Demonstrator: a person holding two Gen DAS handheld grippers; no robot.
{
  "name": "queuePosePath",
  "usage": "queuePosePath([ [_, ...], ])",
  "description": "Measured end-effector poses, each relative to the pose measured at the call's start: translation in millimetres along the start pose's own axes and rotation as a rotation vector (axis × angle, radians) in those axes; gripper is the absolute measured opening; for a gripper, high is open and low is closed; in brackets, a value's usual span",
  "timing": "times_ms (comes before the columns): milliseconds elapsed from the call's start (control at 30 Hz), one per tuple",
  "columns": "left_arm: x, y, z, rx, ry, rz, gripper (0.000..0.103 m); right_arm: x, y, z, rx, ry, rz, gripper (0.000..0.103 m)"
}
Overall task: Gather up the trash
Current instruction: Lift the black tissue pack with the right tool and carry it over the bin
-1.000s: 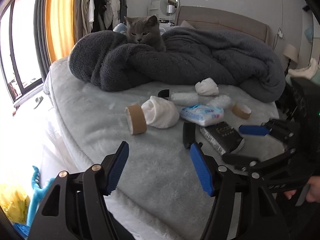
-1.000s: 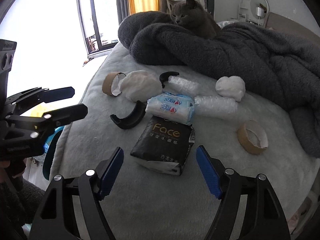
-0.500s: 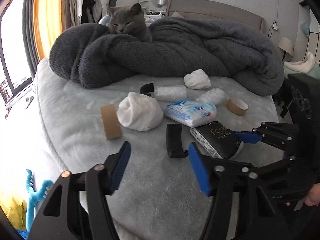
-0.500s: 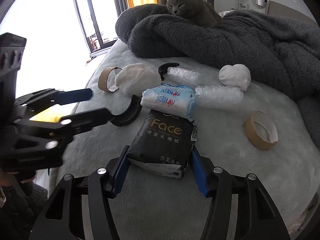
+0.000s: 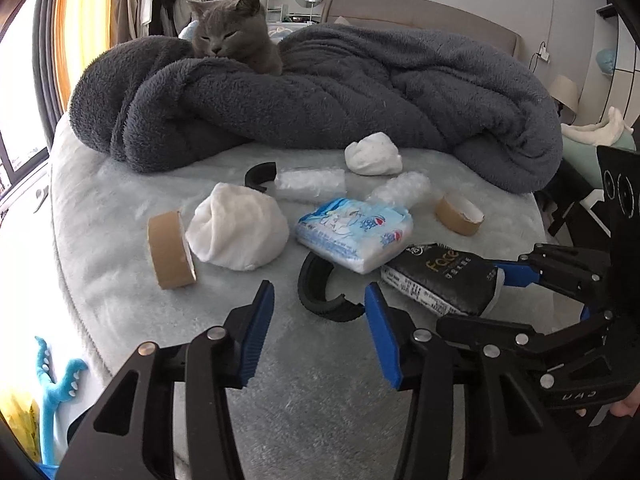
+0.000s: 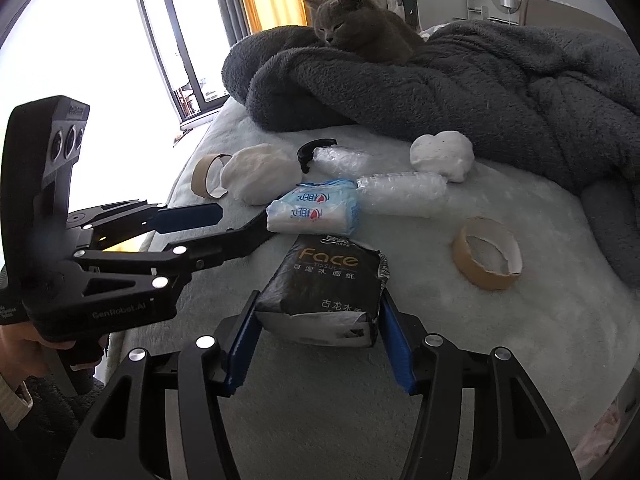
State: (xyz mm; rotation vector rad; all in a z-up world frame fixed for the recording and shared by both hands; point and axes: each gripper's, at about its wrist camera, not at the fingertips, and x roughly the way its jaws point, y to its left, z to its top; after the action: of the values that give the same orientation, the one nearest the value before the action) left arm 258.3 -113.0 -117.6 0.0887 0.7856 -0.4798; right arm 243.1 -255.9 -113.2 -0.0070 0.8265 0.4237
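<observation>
Trash lies on the pale bed cover (image 5: pixel 120 184). My right gripper (image 6: pixel 320 334) has its blue pads against both sides of a black "Face" tissue pack (image 6: pixel 326 284), also in the left wrist view (image 5: pixel 440 280). My left gripper (image 5: pixel 320 336) is open just in front of a black curved plastic piece (image 5: pixel 320 296). Around lie a blue-white tissue pack (image 5: pixel 356 232), a white wad (image 5: pixel 236 228), two brown tape rolls (image 5: pixel 168 248) (image 5: pixel 458 214), bubble-wrap rolls (image 5: pixel 308 184) and another white wad (image 5: pixel 372 154).
A grey cat (image 5: pixel 236 36) lies on a dark grey blanket (image 5: pixel 360 96) heaped across the back of the bed. A second black curved piece (image 5: pixel 260 172) lies by the bubble wrap. The bed edge drops off at left, with a blue toy (image 5: pixel 56 384) on the floor.
Both grippers moved forward onto the bed. The right gripper's jaws closed around the black tissue pack. The left gripper advanced toward the black curved piece.
</observation>
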Motion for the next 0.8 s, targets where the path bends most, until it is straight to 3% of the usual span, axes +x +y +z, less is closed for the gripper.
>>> queuePosePath([
  [167,1.9,-2.5,1.3,-0.009,-0.006,-0.007,0.052,-1.9,-2.7,-0.7,0.011,-0.002,0.012,0.057],
  [300,14.3,-2.0,-0.8,-0.020,0.046,0.001,0.051,-4.5,-4.4,-0.8,0.020,-0.005,0.022,0.057],
  [533,21.7,0.5,-2.2,-0.034,0.068,0.054,0.022,-14.7,-5.5,0.4,0.034,-0.014,0.035,0.056],
  [800,7.5,7.8,-3.3,-0.061,0.052,0.057,0.022,-32.8,1.1,10.1,0.029,-0.066,0.047,0.056],
])
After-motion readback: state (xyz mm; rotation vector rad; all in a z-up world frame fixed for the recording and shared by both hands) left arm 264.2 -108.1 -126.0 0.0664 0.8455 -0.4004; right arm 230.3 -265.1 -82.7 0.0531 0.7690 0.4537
